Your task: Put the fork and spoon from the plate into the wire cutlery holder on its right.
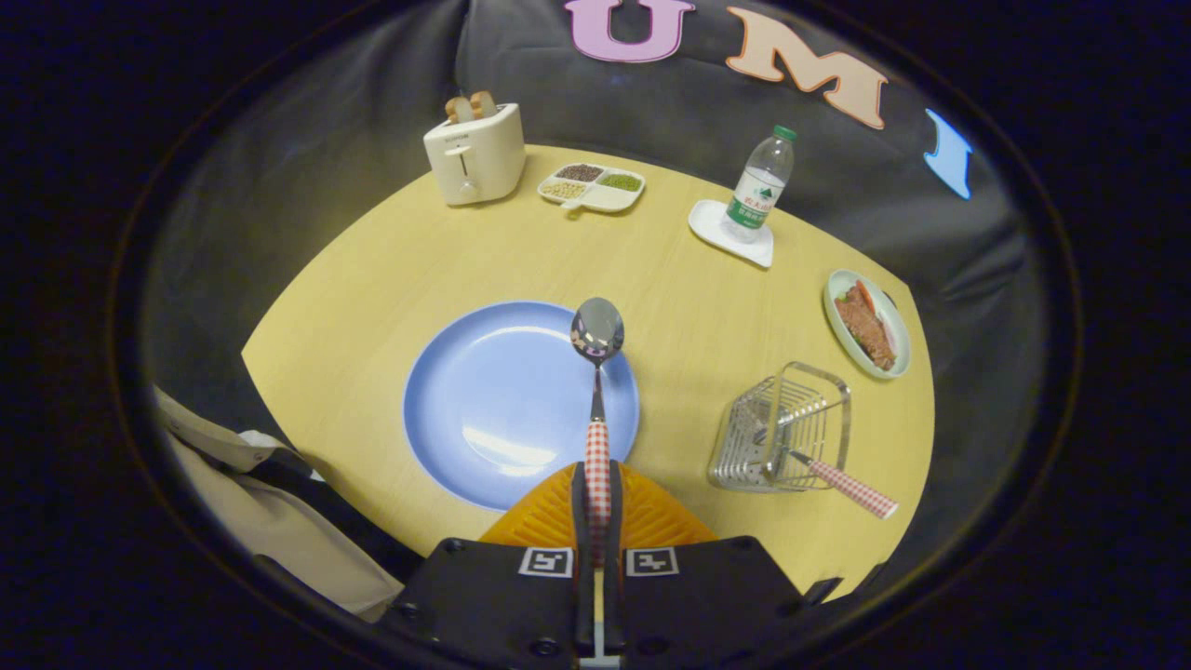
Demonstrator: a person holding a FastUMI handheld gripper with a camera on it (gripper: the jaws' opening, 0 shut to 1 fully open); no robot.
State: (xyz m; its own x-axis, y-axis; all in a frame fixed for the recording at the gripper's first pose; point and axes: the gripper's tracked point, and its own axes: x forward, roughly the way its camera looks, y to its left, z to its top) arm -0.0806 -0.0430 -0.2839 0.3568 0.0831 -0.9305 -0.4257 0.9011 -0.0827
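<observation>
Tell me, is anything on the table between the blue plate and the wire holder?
No. In the gripper view, only bare yellow table lies between the blue plate and wire holder. The gripper is shut on the spoon.

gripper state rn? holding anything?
Gripper: shut on the spoon, fingers clamped on its checked handle, bowl pointing ahead over the blue plate. Fork sits in the wire cutlery holder.

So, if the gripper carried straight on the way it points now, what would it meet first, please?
Probably the blue plate; the gripper, shut on the spoon, points over it. Depth is unclear.
</observation>
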